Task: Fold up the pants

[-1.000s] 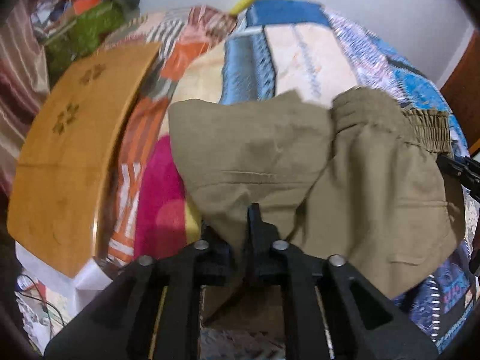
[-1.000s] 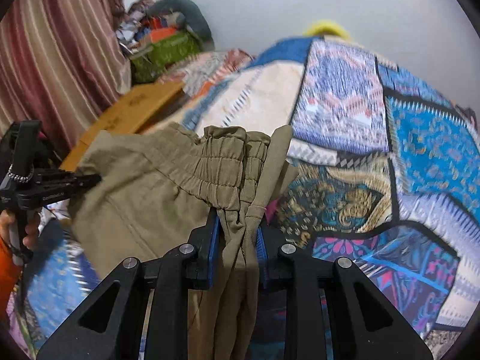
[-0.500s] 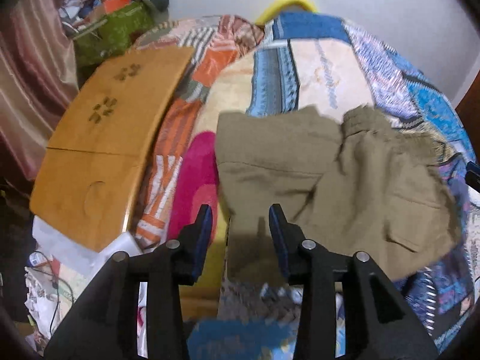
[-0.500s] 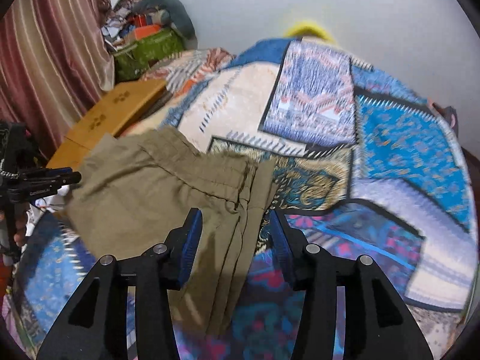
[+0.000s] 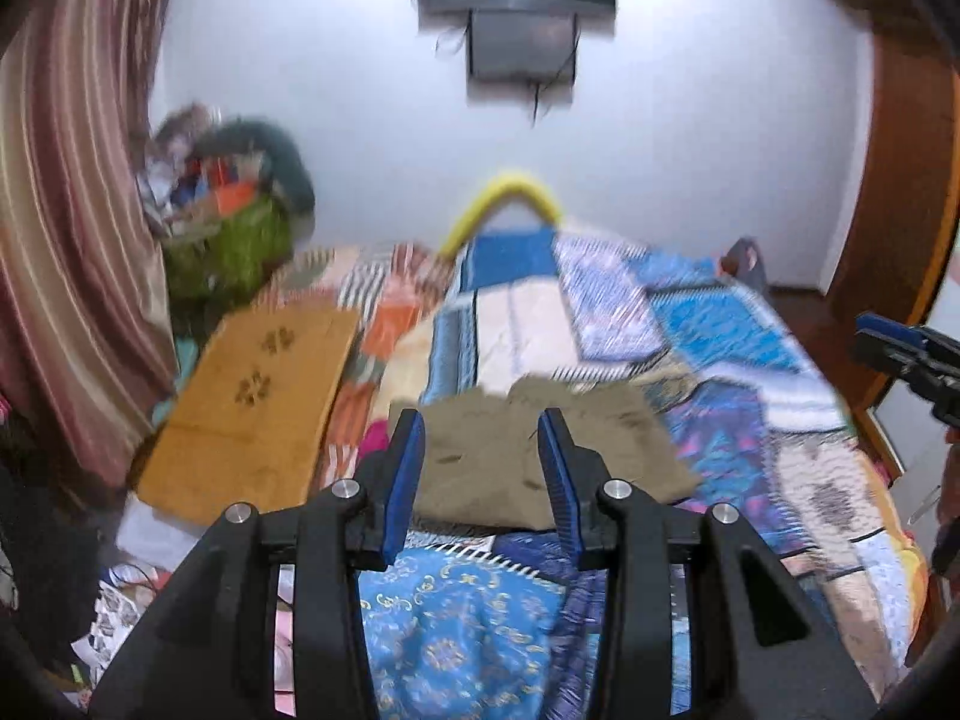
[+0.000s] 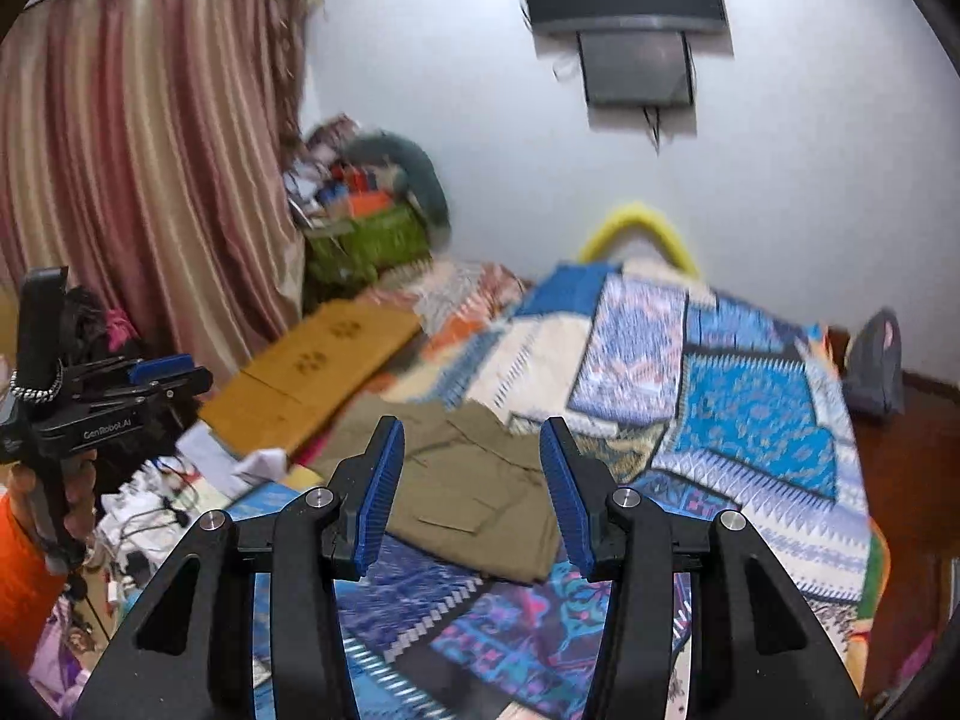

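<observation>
Ahead, folded pants [image 5: 543, 456] lie beyond both spread, empty claws.

Folded olive pants [image 6: 474, 492] flat on patchwork bedspread [image 6: 750, 420] — right gripper [image 6: 471, 480] fingers [image 6: 378, 492] apart above, empty

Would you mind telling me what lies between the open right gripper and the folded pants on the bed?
Only patchwork bedspread separates the right gripper from the pants, as the right wrist view shows.

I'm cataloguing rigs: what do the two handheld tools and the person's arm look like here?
Both tools, left and right, are black angular frames with silver screws and ribbed blue finger pads. White "GenRobot.AI" lettering marks the left body, a beaded cord wraps it, and the arm wears an orange sleeve.
</observation>
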Tool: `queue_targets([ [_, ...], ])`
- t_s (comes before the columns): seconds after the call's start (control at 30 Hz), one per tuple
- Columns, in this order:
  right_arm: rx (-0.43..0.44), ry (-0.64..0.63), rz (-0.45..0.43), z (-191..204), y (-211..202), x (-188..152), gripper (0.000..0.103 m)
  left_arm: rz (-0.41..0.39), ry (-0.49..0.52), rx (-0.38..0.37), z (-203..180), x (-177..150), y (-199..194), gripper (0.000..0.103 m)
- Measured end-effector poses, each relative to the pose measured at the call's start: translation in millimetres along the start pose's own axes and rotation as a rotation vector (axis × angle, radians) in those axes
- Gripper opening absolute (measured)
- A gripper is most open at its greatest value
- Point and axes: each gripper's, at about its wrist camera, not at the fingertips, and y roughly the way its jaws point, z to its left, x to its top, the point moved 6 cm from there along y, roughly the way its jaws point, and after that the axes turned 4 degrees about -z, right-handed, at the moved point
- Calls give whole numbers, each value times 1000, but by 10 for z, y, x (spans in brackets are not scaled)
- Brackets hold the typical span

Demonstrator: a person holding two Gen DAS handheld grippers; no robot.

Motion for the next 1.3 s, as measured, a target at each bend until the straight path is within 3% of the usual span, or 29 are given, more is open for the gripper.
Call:
queue_targets([
  [0.2,49,-25,-141,440,-715,57,44,-155,-23,-62,-240,67,-1001,39],
  [0.33,81,-33,-232,726,-1107,-9,44,-242,-15,-20,-336,-13,-1496,41],
  [0.47,82,-35,-290,859,-1299,-81,45,-308,-27,-15,-452,-152,-1875,51],
  [0.57,28,-52,-332,910,-1425,-130,65,-349,-23,-1,-525,-259,-2065,67],
  [0.67,5,-34,-365,923,-1530,-167,83,-381,-27,6,-578,-346,-2198,79],
  [0.8,-17,-5,-383,896,-1595,-198,94,-416,-20,10,-617,-416,-2326,103],
  [0.87,-43,0,-395,883,-1617,-206,103,-422,-18,3,-635,-427,-2351,103],
  [1.03,-94,10,-397,853,-1657,-229,103,-417,-13,-6,-676,-466,-2380,103],
  [1.3,-87,4,-389,917,-1675,-292,103,-403,-15,-9,-658,-454,-2281,103],
])
